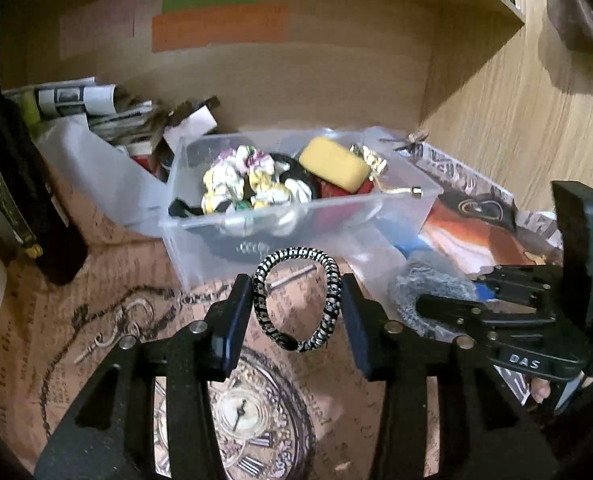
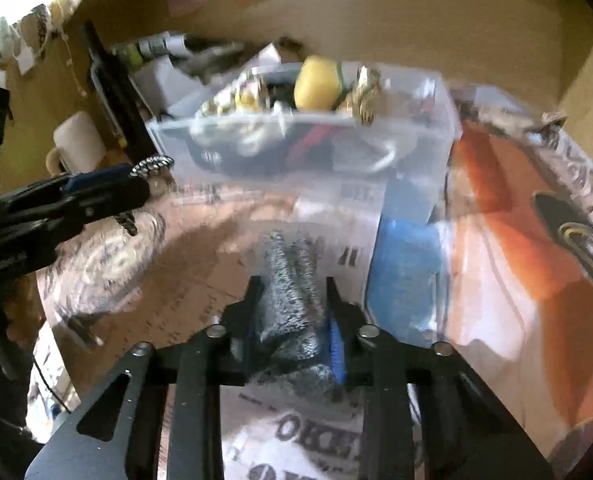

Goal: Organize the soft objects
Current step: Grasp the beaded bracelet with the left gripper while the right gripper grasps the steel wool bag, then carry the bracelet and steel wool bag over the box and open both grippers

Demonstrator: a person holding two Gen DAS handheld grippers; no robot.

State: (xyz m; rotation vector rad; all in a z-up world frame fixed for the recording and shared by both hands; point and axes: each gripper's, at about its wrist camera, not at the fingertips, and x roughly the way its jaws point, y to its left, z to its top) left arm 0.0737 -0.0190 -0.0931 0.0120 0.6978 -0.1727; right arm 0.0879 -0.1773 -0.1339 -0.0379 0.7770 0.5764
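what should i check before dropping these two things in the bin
1. Left gripper holds the striped hair tie: ok.
2. Right gripper clamps the grey scrubber: ok.
3. Clear bin open on top: ok.
4. Free room beside the yellow sponge and floral scrunchie: cannot tell.
5. Either gripper over the bin: not ok, both short of it.

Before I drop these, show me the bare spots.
Bare paper lies before the clear bin, left of the left gripper holding the hair tie. The bin is crowded around the yellow sponge.
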